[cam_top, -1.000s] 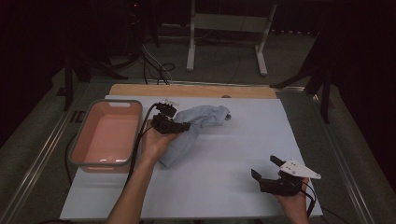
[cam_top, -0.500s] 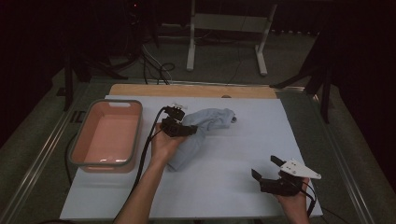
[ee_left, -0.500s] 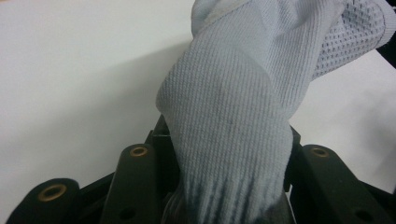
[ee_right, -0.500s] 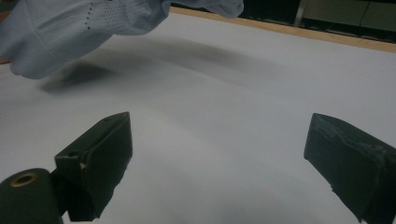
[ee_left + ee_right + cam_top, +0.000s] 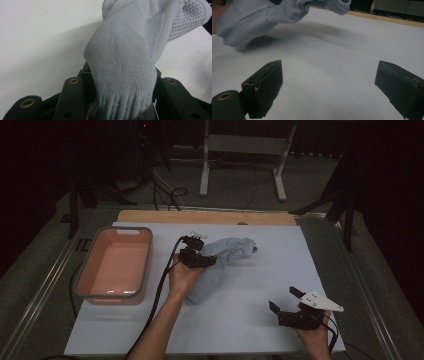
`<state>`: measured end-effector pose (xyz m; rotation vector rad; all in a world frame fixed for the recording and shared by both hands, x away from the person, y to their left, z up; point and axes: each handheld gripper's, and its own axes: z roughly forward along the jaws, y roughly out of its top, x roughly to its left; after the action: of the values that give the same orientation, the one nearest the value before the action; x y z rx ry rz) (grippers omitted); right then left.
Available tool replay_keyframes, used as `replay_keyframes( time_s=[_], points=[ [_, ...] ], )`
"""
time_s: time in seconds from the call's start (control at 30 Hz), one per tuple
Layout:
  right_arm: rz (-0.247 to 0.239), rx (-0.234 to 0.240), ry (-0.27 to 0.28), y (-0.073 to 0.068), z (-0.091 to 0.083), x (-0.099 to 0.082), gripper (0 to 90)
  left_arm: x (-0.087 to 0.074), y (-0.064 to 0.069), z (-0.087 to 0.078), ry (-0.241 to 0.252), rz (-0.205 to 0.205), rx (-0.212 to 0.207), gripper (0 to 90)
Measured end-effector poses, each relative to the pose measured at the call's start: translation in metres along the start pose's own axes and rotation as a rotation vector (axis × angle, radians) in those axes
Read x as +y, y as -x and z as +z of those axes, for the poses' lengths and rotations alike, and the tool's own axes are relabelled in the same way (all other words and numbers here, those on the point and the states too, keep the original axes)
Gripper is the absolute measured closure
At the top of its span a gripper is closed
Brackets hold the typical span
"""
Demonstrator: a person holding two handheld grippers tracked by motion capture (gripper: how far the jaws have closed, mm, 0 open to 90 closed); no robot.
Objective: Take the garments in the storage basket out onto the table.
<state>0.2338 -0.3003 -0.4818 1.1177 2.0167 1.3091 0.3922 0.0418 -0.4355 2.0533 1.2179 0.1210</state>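
A person works at a table covered by a white sheet, holding a black gripper in each hand. The left gripper sits near the middle of the sheet, clenched on a pale blue knitted cloth; in the left gripper view the cloth bunches up between the two jaws and stretches away from them. From above, the cloth runs in a long slant, from the near left by the left hand up toward the far right. The right gripper rests well apart at the near right corner, jaws spread wide and empty, pointing toward the cloth. A pink tub with a grey rim sits just left of the left hand. Bare sheet lies between the right gripper and the cloth, so nothing seems to block a reach.
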Motion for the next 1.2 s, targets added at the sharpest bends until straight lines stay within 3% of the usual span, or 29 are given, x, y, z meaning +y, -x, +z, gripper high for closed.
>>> replay_keyframes(
  time_s=[0.47, 0.5, 0.83, 1.2],
  points=[
    [-0.002, 0.0, 0.0, 0.0, 0.0, 0.0, 7.6, 0.001, 0.007, 0.007, 0.006, -0.026, 0.003, 58.4],
    [-0.002, 0.0, 0.0, 0.0, 0.0, 0.0, 7.6, 0.003, 0.011, 0.009, 0.019, -0.049, 0.007, 58.4],
    [0.001, -0.001, 0.0, 0.001, 0.0, 0.0, 7.6, 0.004, 0.017, 0.015, 0.038, -0.098, 0.037, 58.5],
    [-0.001, 0.0, 0.002, 0.001, -0.001, 0.0, 7.6, -0.003, 0.013, 0.023, 0.038, -0.175, 0.142, 58.4]
  ],
)
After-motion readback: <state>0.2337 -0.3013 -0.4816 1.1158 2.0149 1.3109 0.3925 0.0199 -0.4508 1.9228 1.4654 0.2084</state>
